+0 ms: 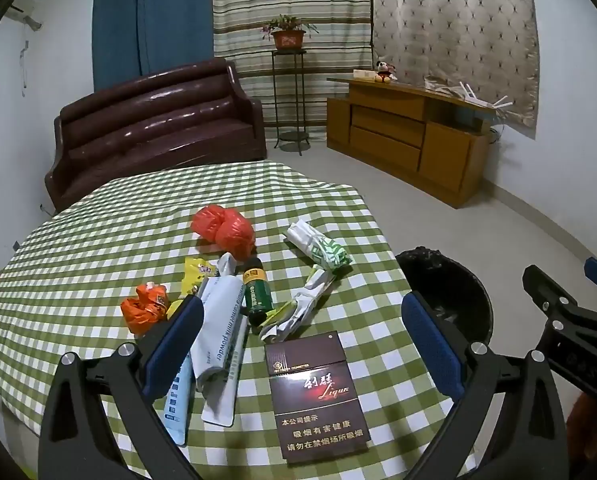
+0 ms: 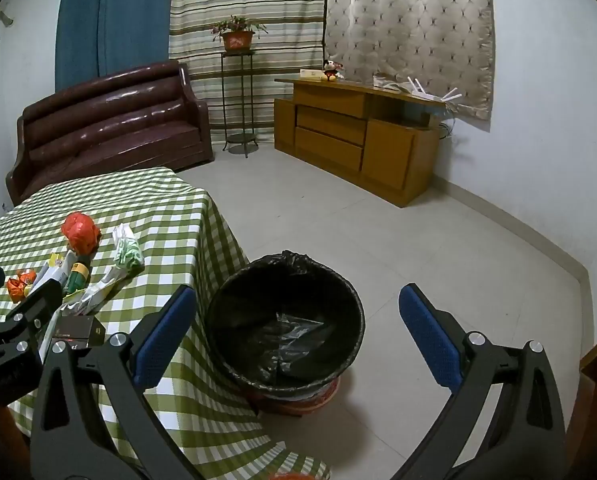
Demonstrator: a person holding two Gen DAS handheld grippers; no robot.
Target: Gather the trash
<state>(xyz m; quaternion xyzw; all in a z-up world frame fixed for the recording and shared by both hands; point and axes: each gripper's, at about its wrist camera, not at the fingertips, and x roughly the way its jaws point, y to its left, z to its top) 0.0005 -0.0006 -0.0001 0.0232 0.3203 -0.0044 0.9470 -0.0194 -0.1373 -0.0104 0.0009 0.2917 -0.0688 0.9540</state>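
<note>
Trash lies on a green checked table (image 1: 78,240): a dark cigarette box (image 1: 314,396), a pale milk-powder pouch (image 1: 218,320), a green bottle (image 1: 257,292), a red bag (image 1: 224,230), an orange wrapper (image 1: 144,306), a yellow packet (image 1: 196,274), crumpled paper (image 1: 298,310) and a green-white wrapper (image 1: 322,248). My left gripper (image 1: 302,332) is open just above the cigarette box. My right gripper (image 2: 298,332) is open and empty over a black-lined trash bin (image 2: 286,320) on the floor beside the table (image 2: 170,232). The trash also shows in the right wrist view, with the red bag (image 2: 80,232) furthest back.
A dark red sofa (image 1: 154,128) stands behind the table. A wooden cabinet (image 2: 358,136) is against the far wall, with a plant stand (image 2: 238,100) between them. The bin (image 1: 450,292) sits at the table's right edge on the tiled floor (image 2: 438,248).
</note>
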